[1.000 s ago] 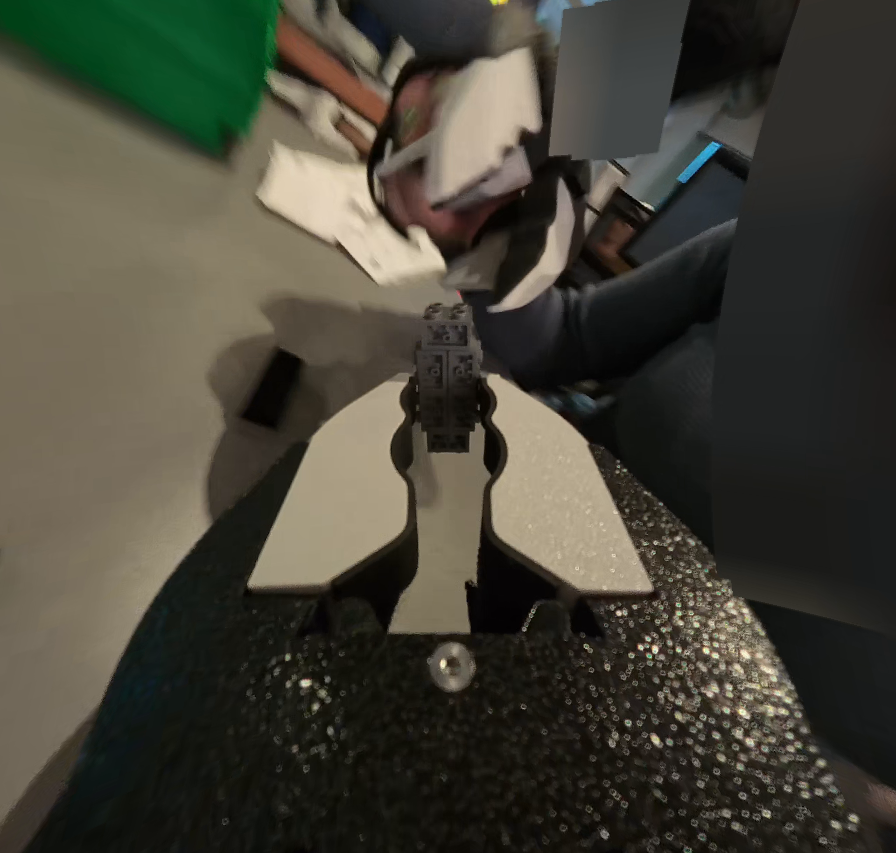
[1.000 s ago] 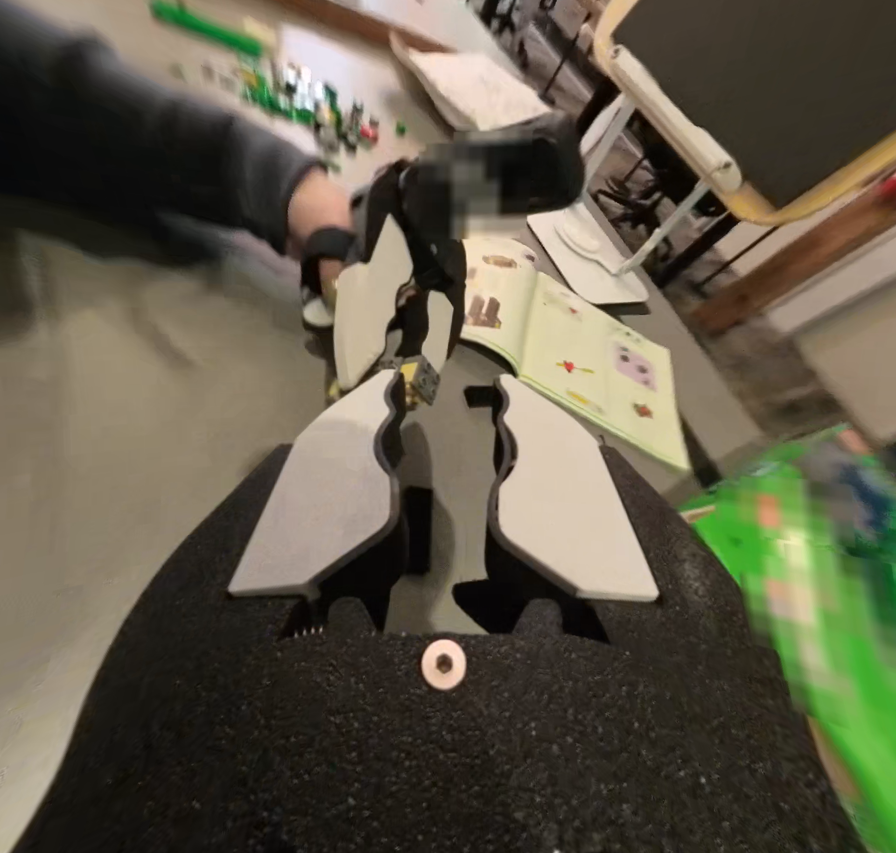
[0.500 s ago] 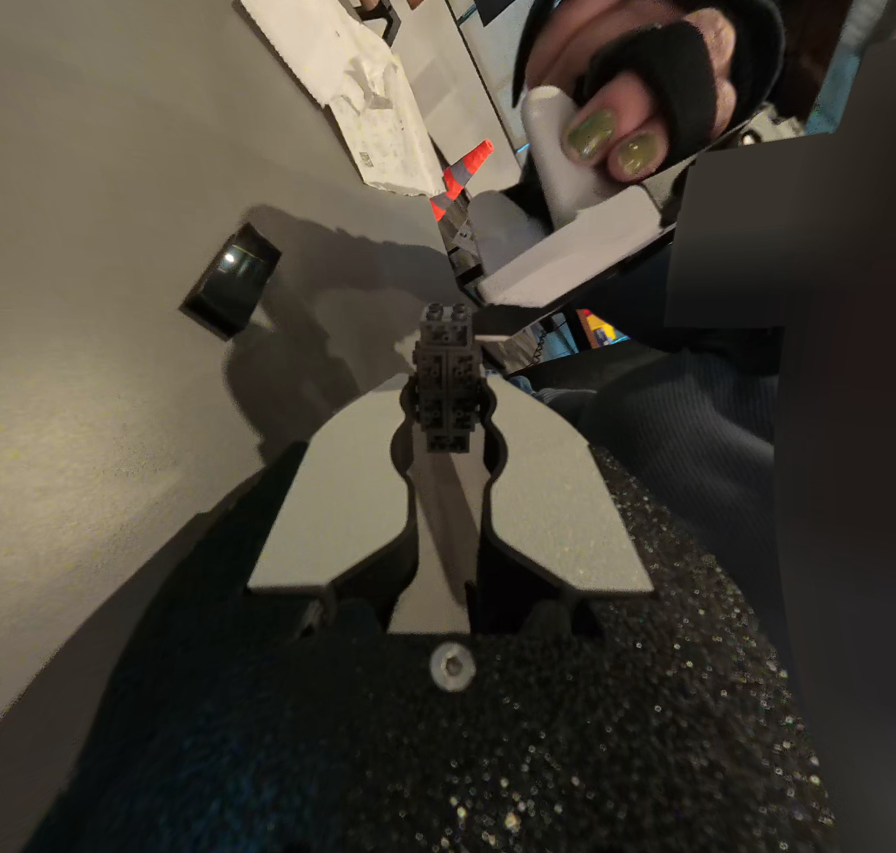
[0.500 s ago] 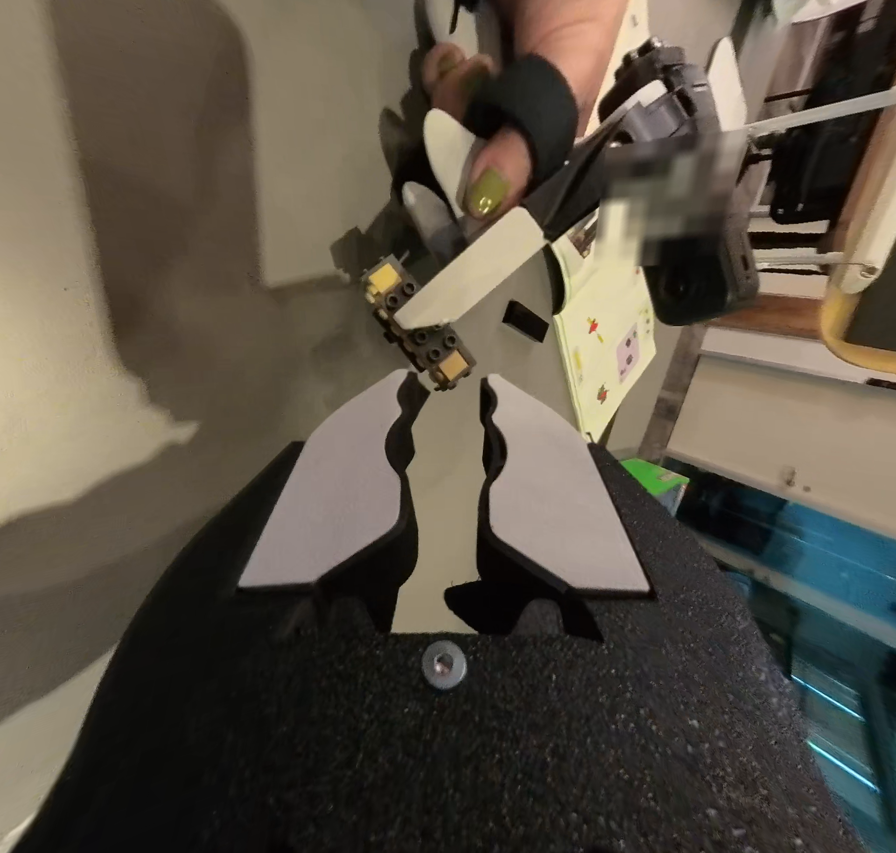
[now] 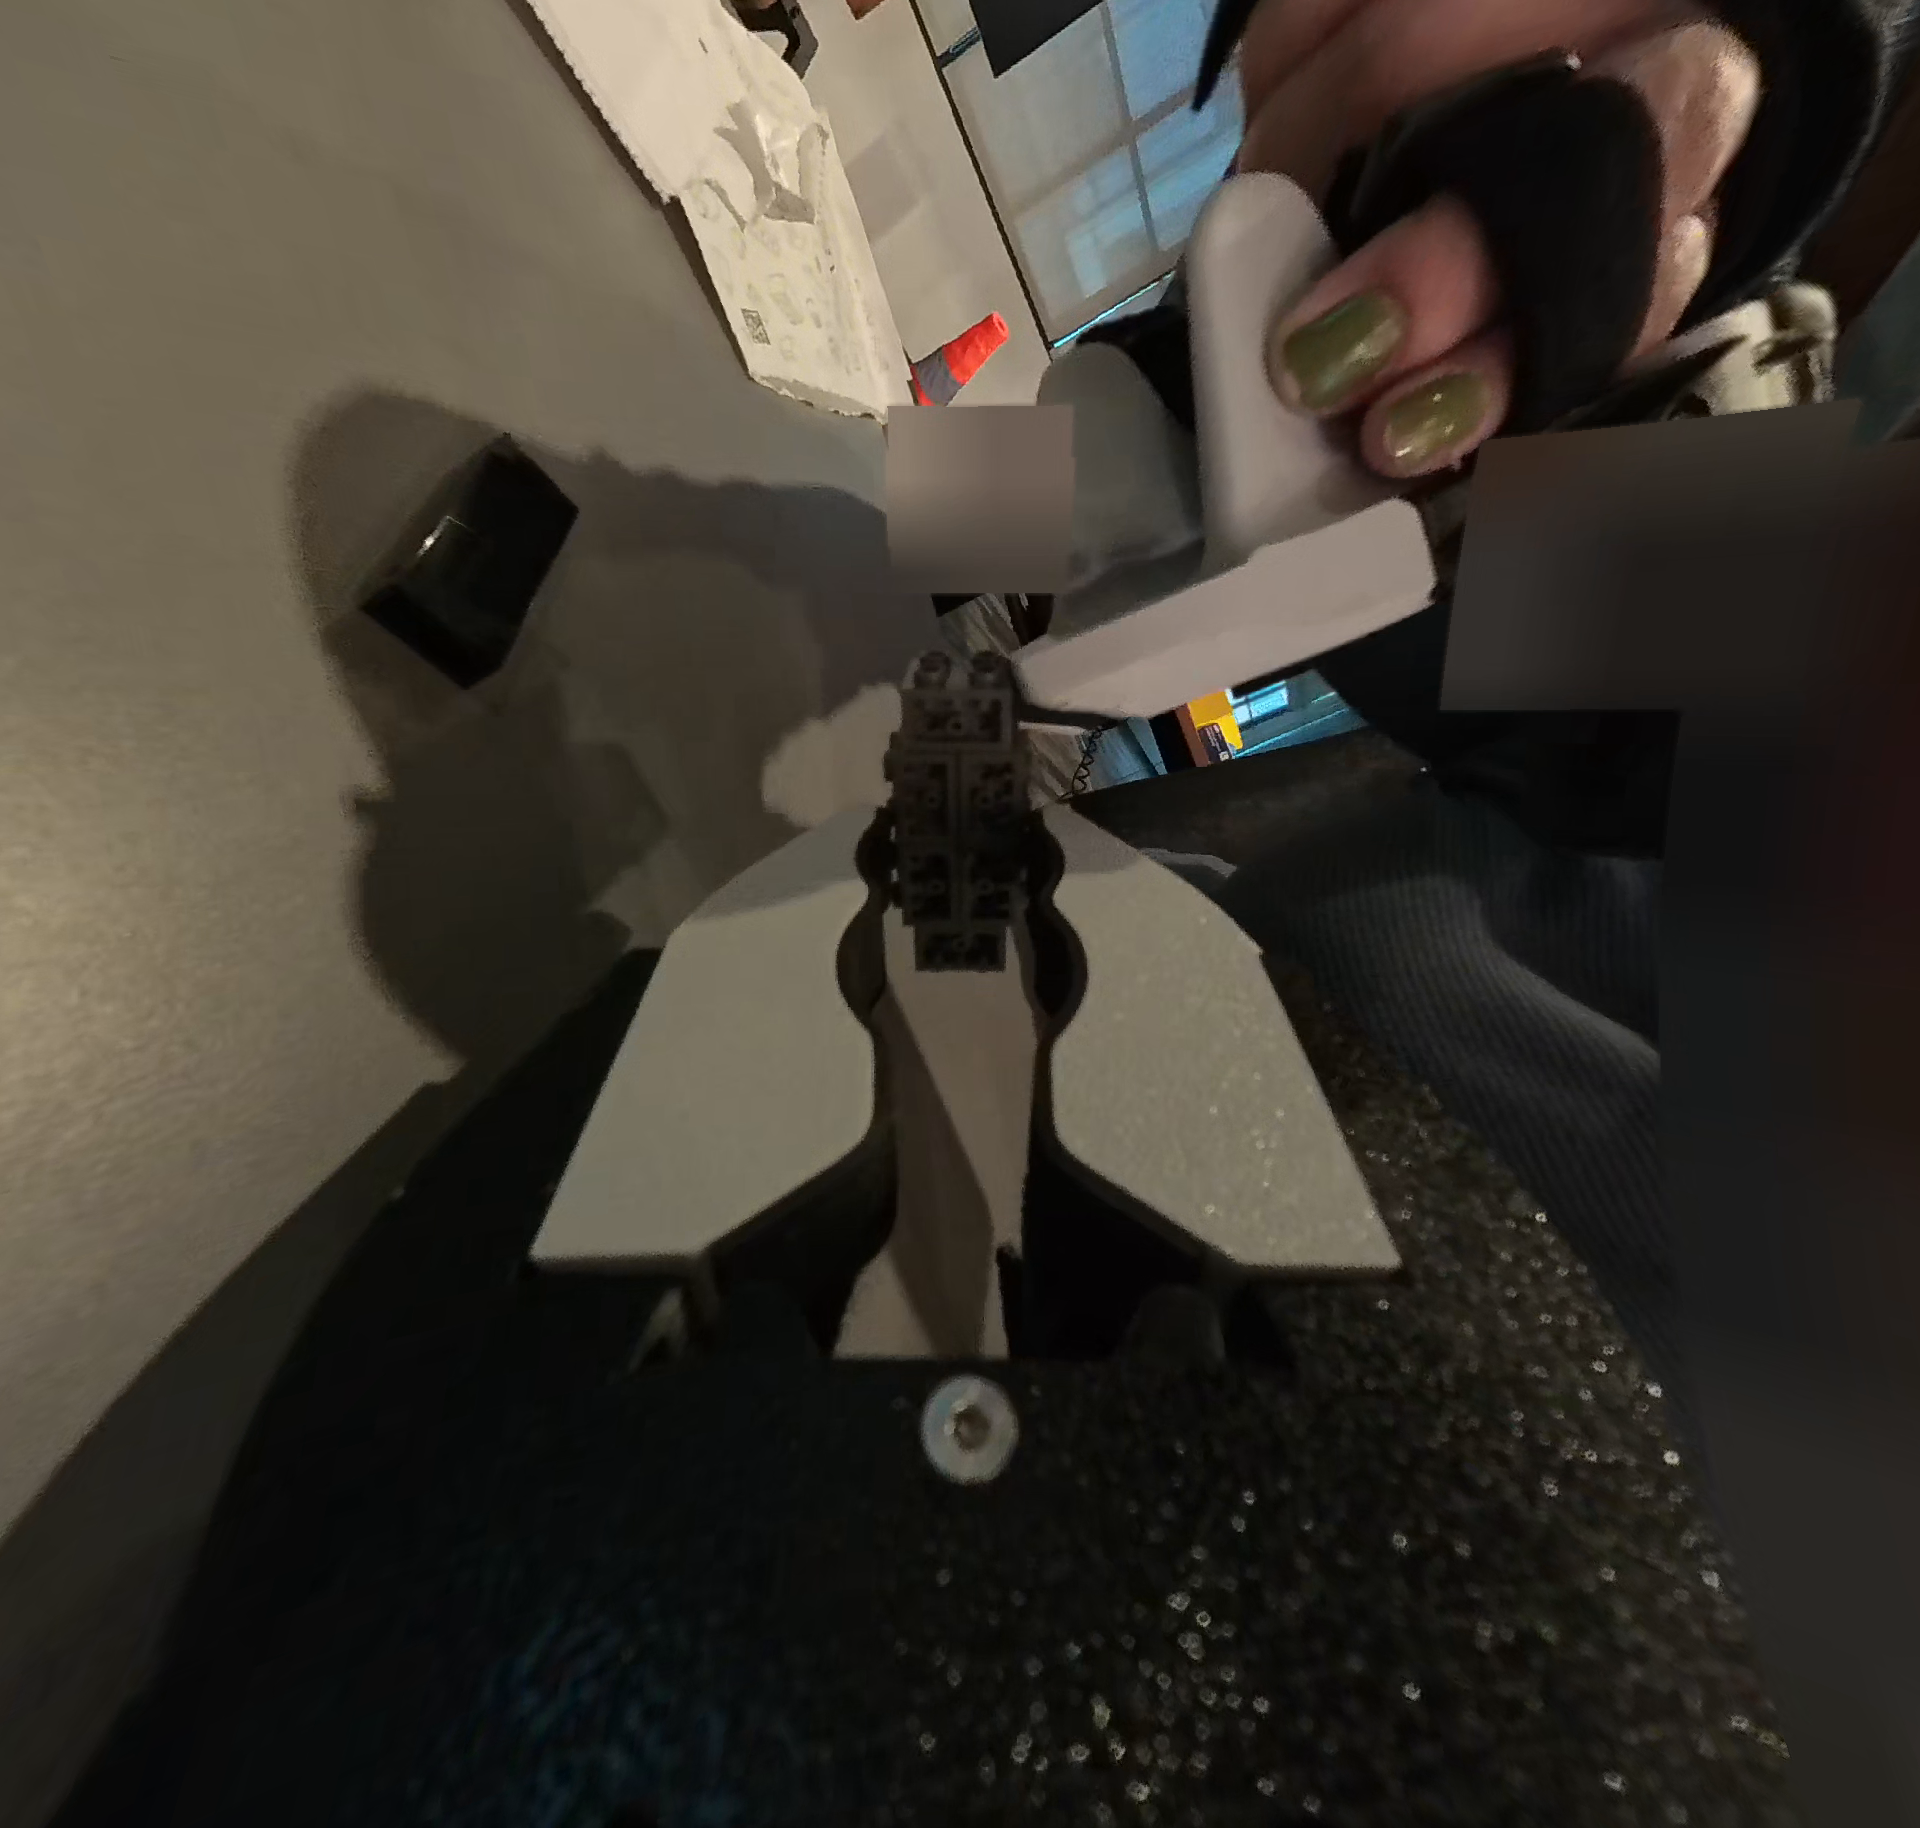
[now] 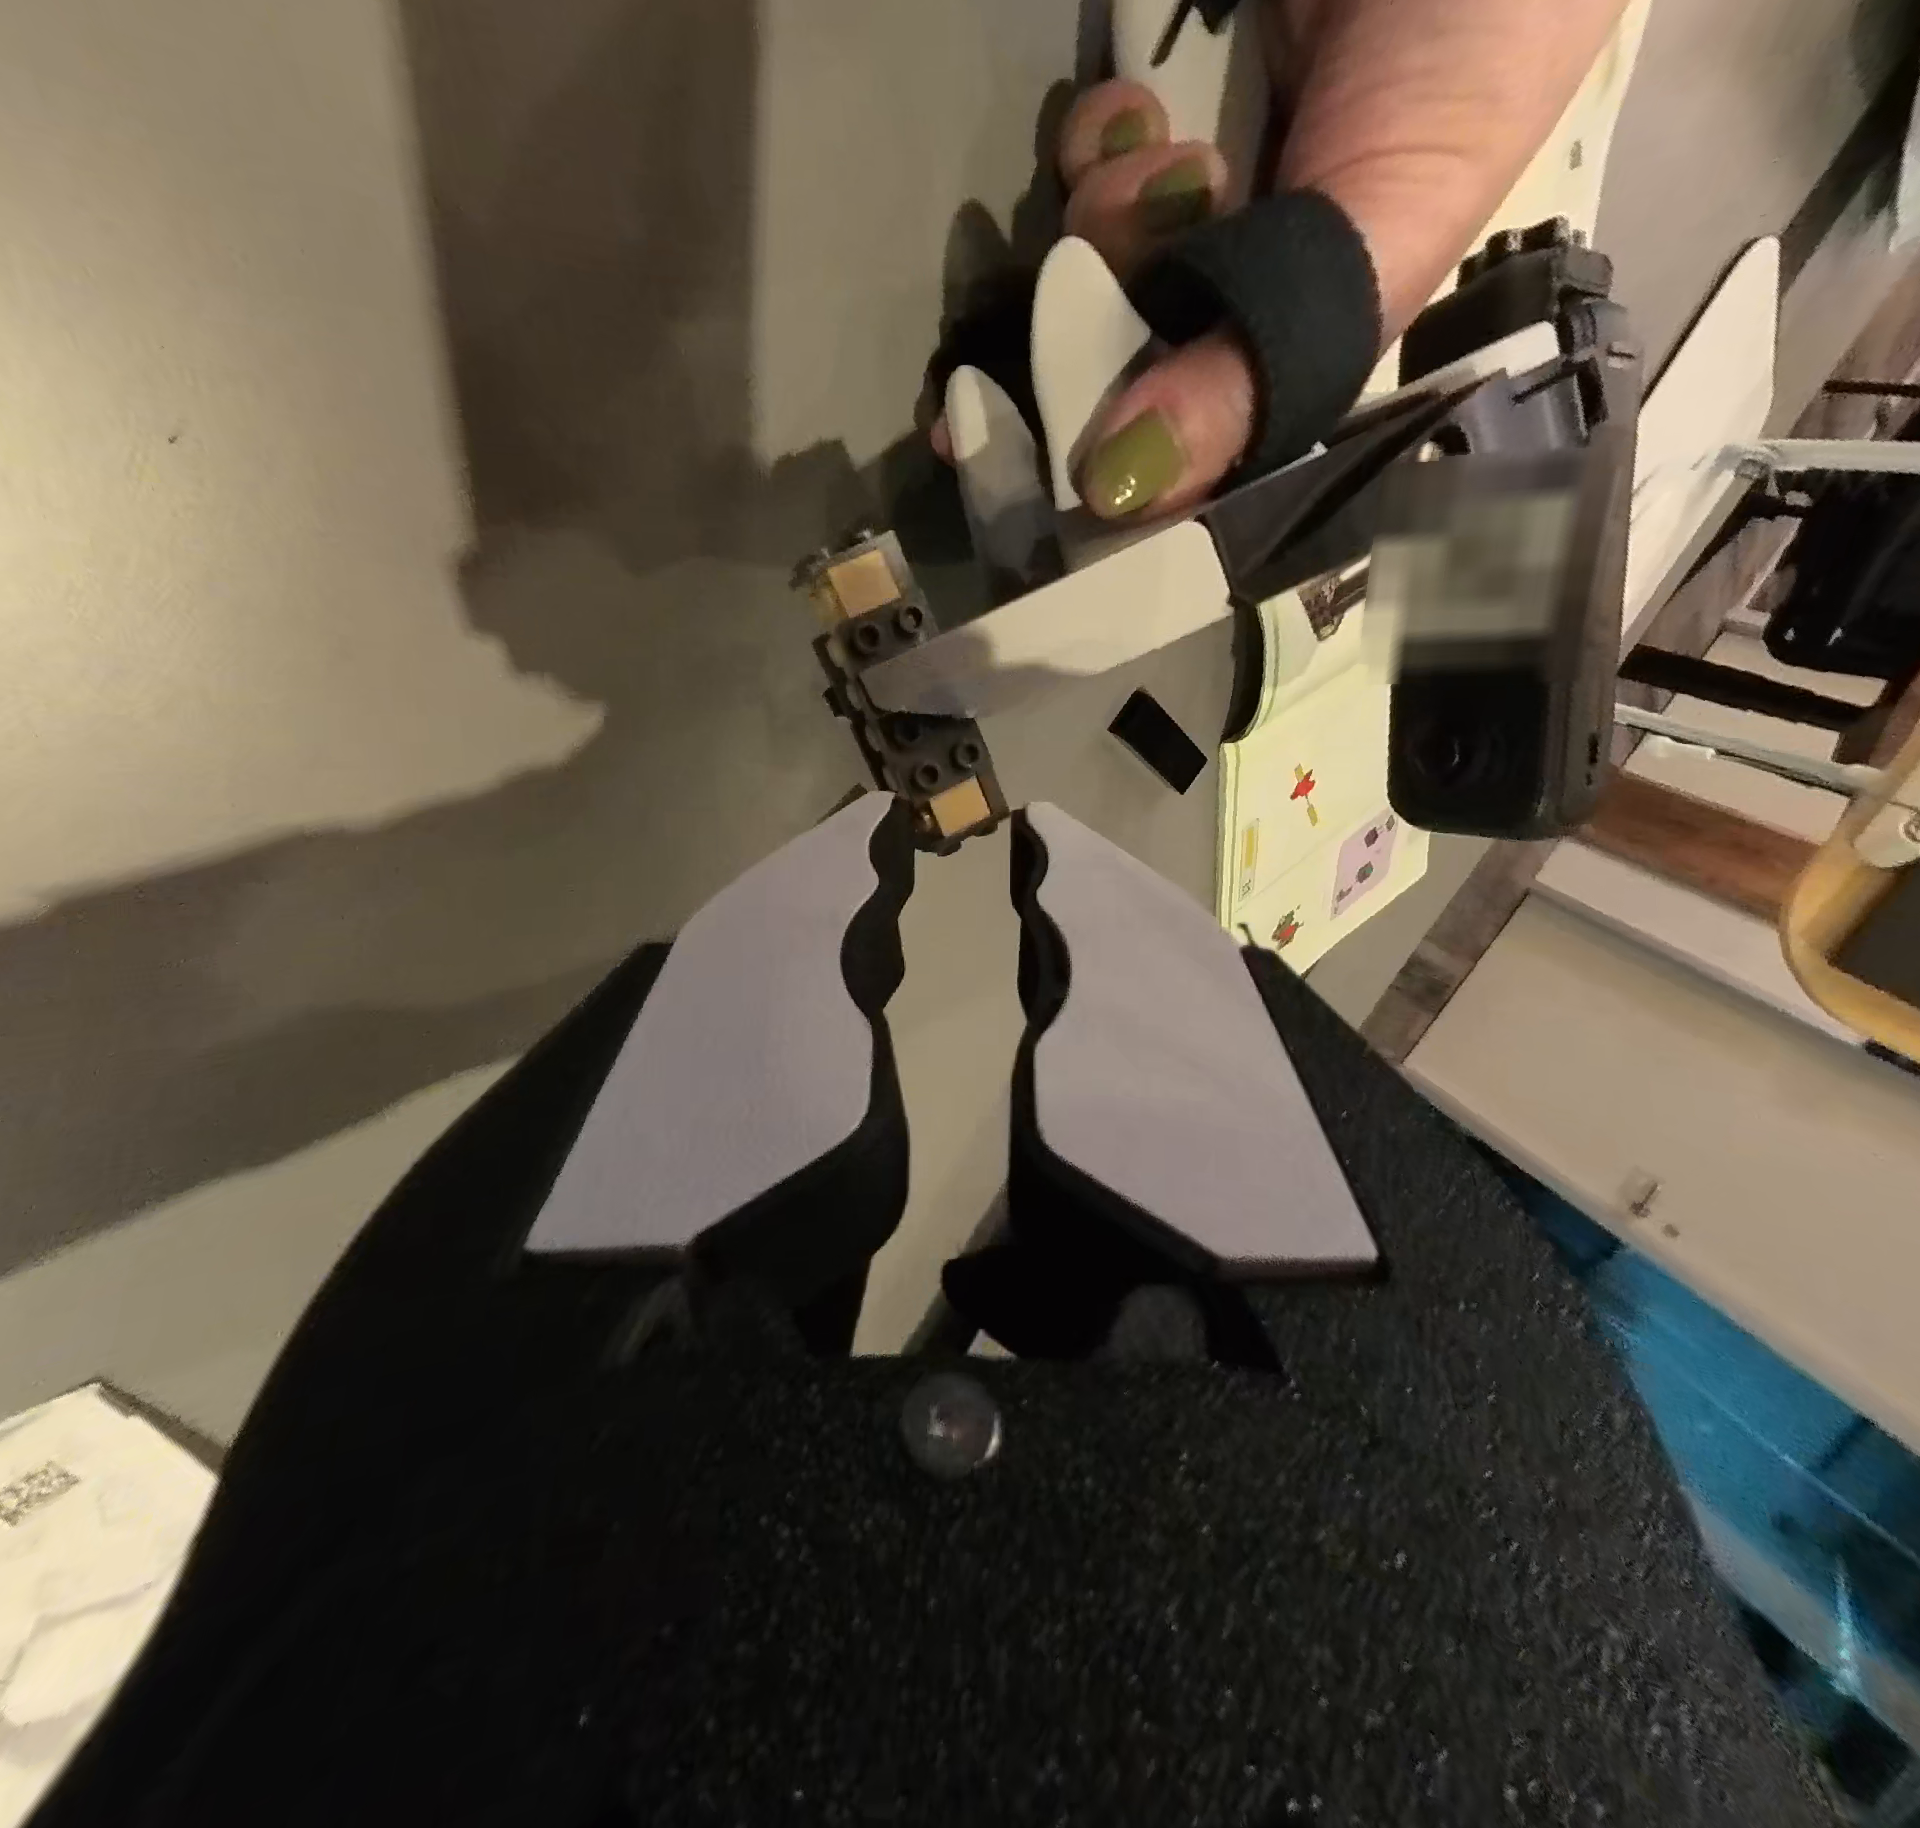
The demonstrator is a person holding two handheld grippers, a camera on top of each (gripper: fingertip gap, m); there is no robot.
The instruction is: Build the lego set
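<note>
In the left wrist view my left gripper [image 5: 961, 833] is shut on a dark grey lego assembly [image 5: 956, 739] that sticks out past its tips, held up in the air. A grey finger [image 5: 1195, 635] of the right gripper touches the assembly's far end. In the right wrist view the same assembly [image 6: 883, 630] shows studs and tan tiles, clamped by a left gripper finger [image 6: 1091, 615]. My right gripper [image 6: 961, 828] has a narrow gap, and the assembly's tan-tiled lower end sits right at its fingertips; contact is not clear.
The grey table [image 5: 208, 428] bears a small black box [image 5: 468, 563] and white paper sheets [image 5: 727, 168]. An open instruction booklet [image 6: 1320, 843] lies behind the grippers. A hand [image 6: 1351, 116] grips the left tool, whose camera [image 6: 1486, 739] faces me. A dark sleeve [image 5: 1455, 947] is on the right. My left and right fingertips are right by each other.
Both grippers have come together in the air. The right gripper's jaws have narrowed and moved up to the assembly's end. The left gripper has kept its hold throughout.
</note>
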